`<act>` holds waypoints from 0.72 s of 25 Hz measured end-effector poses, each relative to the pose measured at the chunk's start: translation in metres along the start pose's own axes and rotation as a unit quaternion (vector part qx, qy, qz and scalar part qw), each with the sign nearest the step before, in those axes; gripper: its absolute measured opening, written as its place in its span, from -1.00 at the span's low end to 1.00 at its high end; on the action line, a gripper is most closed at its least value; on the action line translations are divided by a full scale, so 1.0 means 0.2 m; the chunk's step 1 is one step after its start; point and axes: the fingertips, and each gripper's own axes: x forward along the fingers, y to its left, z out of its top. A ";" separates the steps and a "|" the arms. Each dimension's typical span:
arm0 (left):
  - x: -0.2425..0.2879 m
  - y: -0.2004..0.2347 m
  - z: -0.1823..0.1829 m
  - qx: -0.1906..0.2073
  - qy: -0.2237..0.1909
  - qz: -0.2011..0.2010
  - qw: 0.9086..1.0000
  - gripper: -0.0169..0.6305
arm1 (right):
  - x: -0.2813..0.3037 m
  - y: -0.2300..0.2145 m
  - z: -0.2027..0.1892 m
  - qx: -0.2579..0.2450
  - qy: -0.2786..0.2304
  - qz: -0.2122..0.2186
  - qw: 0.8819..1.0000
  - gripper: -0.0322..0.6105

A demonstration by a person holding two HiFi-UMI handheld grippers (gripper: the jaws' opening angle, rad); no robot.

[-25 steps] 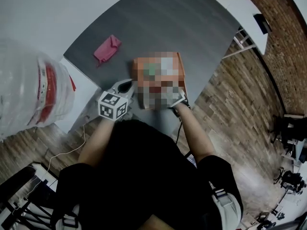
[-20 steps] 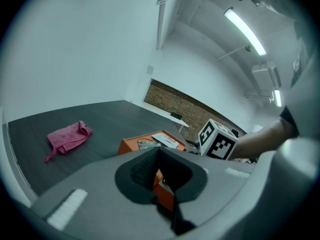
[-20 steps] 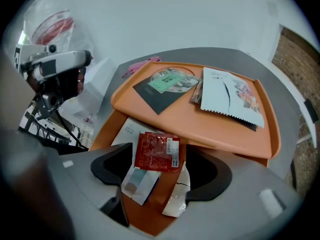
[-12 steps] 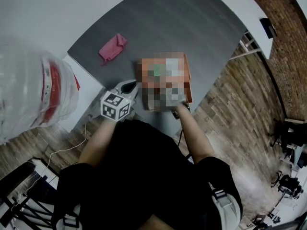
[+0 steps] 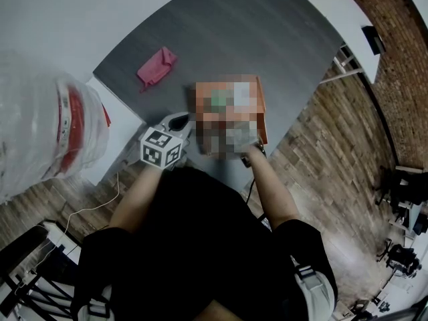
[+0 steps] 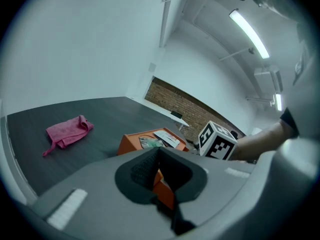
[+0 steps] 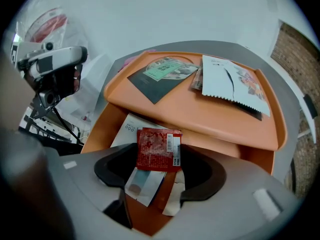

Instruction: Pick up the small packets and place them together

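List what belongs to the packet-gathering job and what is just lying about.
Job: red packet, white packets under it, dark green-labelled packet, torn white packet, orange box.
Lying about: pink cloth, clear plastic bag.

A dark grey matt surface (image 5: 254, 39) with a faint wood grain; a soft, rumpled pink cloth (image 5: 157, 67); a smooth, satin-finished orange plastic box (image 7: 215, 119). The small red foil-like packet (image 7: 159, 149) shows a slight sheen, the white packet with a serrated edge (image 7: 232, 86) looks papery, and the black packet with a green label (image 7: 160, 76) is matt. The left hand-held gripper (image 6: 159, 156) wears a matt grey plastic shell and ribbed black pads (image 6: 141, 170). Crinkled clear plastic bag (image 5: 33, 119), glossy; wooden plank floor (image 5: 321, 159); rough brick wall (image 5: 401, 59).
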 end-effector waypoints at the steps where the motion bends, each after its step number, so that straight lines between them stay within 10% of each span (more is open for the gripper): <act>1: 0.00 0.00 0.00 0.000 0.000 0.000 1.000 -0.95 | 0.00 0.00 0.00 0.002 0.003 0.002 1.000 -0.03; 18: 0.03 -0.03 -0.03 0.004 0.011 -0.002 1.000 -0.95 | -0.11 0.12 0.02 -0.028 -0.002 0.049 0.998 -0.04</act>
